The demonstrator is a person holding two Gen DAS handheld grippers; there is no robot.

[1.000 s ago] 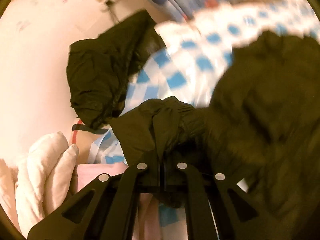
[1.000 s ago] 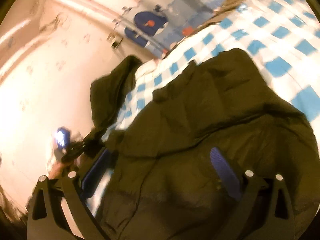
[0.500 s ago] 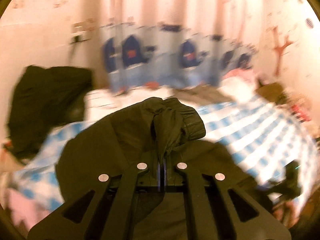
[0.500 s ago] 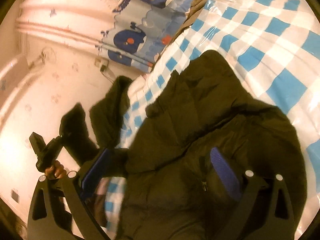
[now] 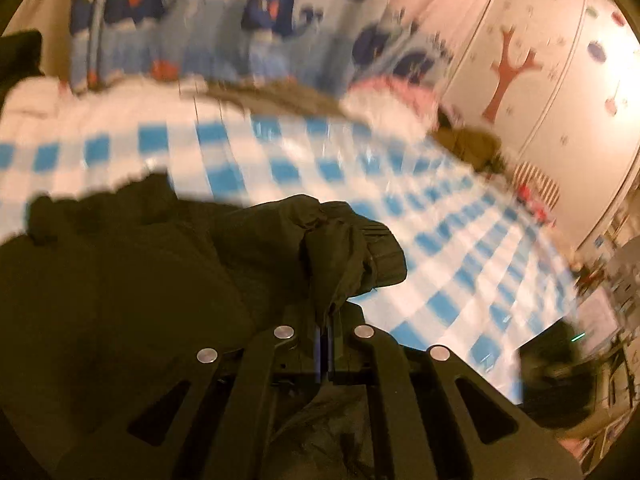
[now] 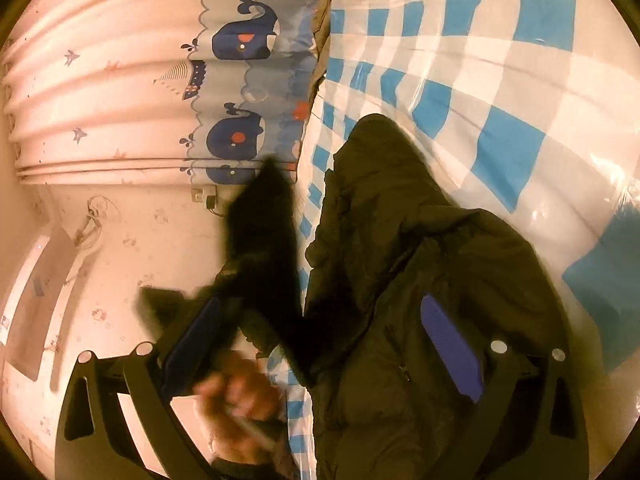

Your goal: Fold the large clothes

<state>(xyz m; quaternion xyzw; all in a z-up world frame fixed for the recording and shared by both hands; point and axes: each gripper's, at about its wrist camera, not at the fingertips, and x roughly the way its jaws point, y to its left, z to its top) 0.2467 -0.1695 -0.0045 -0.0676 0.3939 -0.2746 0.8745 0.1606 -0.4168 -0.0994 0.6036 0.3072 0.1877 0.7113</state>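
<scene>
Dark green padded jacket [image 6: 420, 280] lies on the bed, on top of a blue-and-white checked cover [image 6: 500, 80]. Most of its body is spread flat; one sleeve end with a ribbed cuff [image 5: 376, 252] is lifted clear of the rest.

Left gripper [image 5: 324, 316]: jaws clamped together on the bunched cloth just behind that cuff. The cuff sticks up past the fingertips, above the jacket body and with the checked cover beyond it. That view is streaked with blur, so fine detail of the cloth is not readable.

Right gripper [image 6: 320, 332]: fingers spread wide, blue pads showing, nothing between them. It hangs over the jacket near its edge; the right pad sits over the cloth, whether touching I cannot tell. In the right wrist view the person's left hand [image 6: 240, 396] shows blurred at the bed's edge, beside a dark shape I take to be the lifted sleeve.

Surroundings: whale-print curtain [image 6: 240, 40] at the far side of the bed, pale wall with a tree sticker [image 5: 508, 68].

Judgement: the step in hand is the sleeve fold, carrying the sleeve across onto the jacket's body. Task looks early; the body is not yet folded.

Next move calls for laying the cuff down flat across the chest without dragging the body, then letting go. The free right gripper could pin the body or take the hem.
</scene>
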